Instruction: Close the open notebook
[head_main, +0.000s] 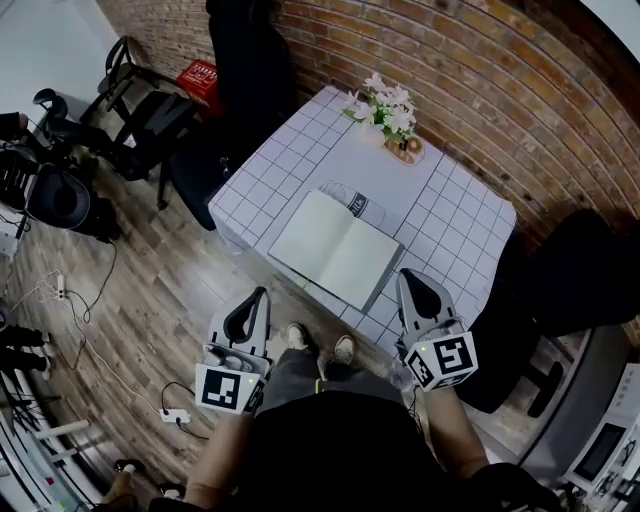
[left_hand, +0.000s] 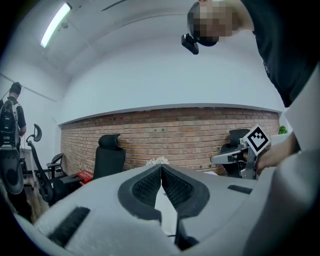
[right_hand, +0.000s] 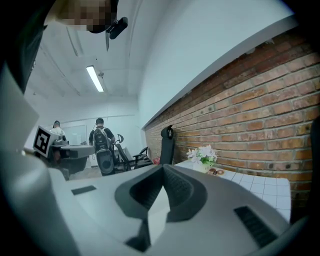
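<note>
The notebook (head_main: 338, 248) lies on the table (head_main: 460, 228), with the flowers (head_main: 388, 108) at its one o'clock, the left gripper (head_main: 258, 294) at eight and the right gripper (head_main: 408, 276) at four.

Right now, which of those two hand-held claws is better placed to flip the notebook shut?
Probably the right gripper: its shut tips sit beside the near edge of the open notebook. The left gripper, also shut, hangs over the floor, farther from the pages.

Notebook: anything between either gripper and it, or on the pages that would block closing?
Nothing visible. The notebook lies open on the table, pages bare. The left gripper and right gripper, both shut and empty, sit on its near side with open space between. The flowers stand at the far edge, apart.
</note>
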